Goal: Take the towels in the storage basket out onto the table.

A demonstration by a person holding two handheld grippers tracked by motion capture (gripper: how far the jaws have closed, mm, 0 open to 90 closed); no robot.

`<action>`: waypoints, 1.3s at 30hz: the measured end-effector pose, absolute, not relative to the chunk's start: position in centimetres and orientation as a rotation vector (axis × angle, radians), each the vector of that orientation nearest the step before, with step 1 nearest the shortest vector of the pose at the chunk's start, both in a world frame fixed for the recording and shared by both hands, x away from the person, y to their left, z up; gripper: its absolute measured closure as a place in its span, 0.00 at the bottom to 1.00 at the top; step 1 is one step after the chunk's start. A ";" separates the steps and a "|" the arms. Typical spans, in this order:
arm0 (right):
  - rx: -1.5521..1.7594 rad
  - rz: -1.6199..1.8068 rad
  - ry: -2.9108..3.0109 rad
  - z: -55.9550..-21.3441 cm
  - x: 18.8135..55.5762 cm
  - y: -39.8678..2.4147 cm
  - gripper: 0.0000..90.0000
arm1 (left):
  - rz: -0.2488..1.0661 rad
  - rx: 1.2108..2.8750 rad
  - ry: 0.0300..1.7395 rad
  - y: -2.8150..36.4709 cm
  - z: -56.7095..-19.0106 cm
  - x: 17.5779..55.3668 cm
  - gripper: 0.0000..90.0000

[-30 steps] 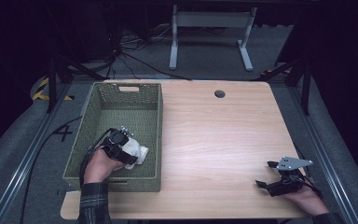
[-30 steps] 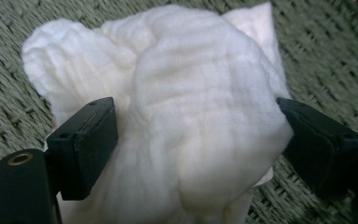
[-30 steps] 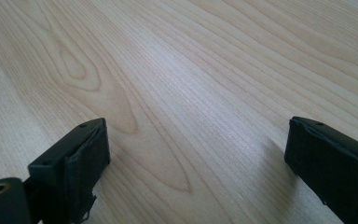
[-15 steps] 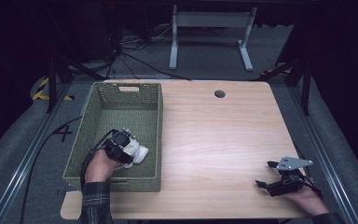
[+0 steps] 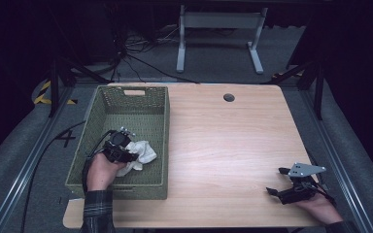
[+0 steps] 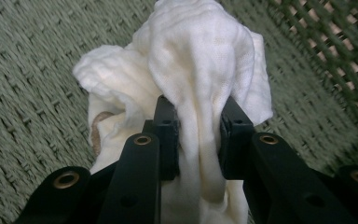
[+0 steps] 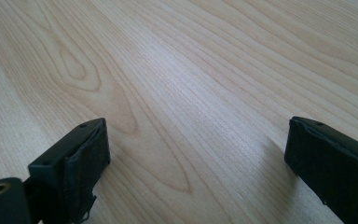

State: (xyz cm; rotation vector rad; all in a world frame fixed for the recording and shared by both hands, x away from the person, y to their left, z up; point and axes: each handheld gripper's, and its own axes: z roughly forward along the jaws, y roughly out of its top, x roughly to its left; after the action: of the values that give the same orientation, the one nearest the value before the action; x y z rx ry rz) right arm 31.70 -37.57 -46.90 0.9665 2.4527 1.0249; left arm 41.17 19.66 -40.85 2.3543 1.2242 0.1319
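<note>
Wooden table (image 5: 223,145); green woven basket (image 5: 126,104) holds white cloth (image 5: 143,151), pinched by just-closing left gripper (image 5: 128,156); right gripper (image 5: 278,180) spread.

The cloth (image 6: 200,60) is soft, matt white woven cotton, finely textured and creased. The basket (image 5: 108,110) is rough green wickerwork. The table (image 5: 233,145) is smooth pale wood with visible grain, faintly sheened.
</note>
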 end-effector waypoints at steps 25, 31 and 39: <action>0.965 1.025 2.454 -46.9 31.7 -37.6 0.07 | 0.201 1.972 1.057 21.4 -35.9 39.7 0.82; 0.965 1.026 2.454 -46.9 31.7 -37.6 0.07 | 0.230 1.934 1.002 20.9 -33.5 39.2 0.83; 0.965 1.026 2.454 -46.9 31.7 -37.6 0.07 | 0.251 1.913 0.912 18.9 -30.7 38.6 0.83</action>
State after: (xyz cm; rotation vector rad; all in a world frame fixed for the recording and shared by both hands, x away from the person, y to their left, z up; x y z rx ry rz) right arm 31.71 -37.59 -46.90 0.9652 2.4541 1.0259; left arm 38.57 18.93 -30.65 1.9128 0.9116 0.2509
